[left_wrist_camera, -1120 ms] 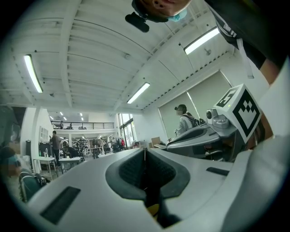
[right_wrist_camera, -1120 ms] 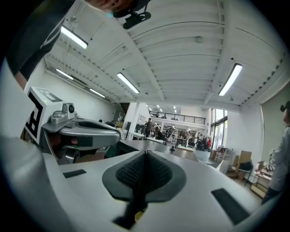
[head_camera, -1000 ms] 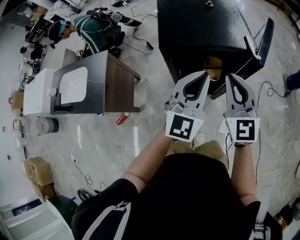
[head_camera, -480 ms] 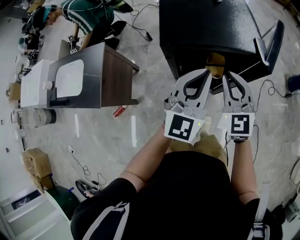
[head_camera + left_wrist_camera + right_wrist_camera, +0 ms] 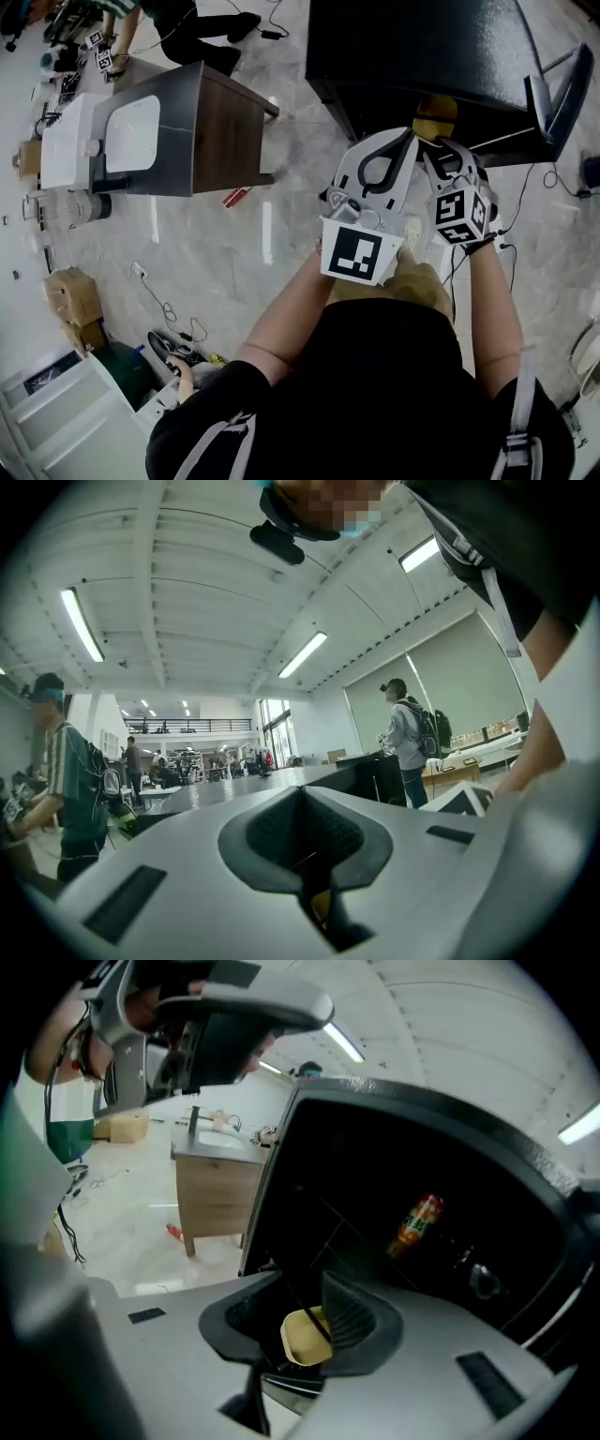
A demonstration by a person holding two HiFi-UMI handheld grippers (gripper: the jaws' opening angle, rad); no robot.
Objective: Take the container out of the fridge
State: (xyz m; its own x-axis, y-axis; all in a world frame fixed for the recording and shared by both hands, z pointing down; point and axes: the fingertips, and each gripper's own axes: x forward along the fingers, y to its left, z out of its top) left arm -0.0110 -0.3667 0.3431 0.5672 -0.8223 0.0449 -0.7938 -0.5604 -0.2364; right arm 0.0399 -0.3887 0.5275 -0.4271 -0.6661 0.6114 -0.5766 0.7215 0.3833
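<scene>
A black fridge (image 5: 422,47) stands ahead with its door (image 5: 558,94) swung open to the right. On a shelf inside sits the yellow container (image 5: 433,117). My left gripper (image 5: 408,136) is shut and empty, its tips just left of the container. My right gripper (image 5: 453,150) points down into the fridge opening. Its jaws have just been opening. In the right gripper view the container (image 5: 305,1335) shows through the gap of the right gripper (image 5: 291,1312), beyond the fingers, with no pad pressing on it. The left gripper (image 5: 300,794) view shows joined tips.
An orange bottle (image 5: 417,1222) stands deeper inside the fridge. A brown cabinet (image 5: 187,131) with a white appliance (image 5: 70,155) stands to the left, with a red can (image 5: 235,196) on the floor beside it. Cables trail on the floor by the fridge door. People stand at the far left.
Both grippers have sunk toward the fridge opening. The right gripper has tipped downward and its jaws, shut before, now stand apart. The left gripper stays shut.
</scene>
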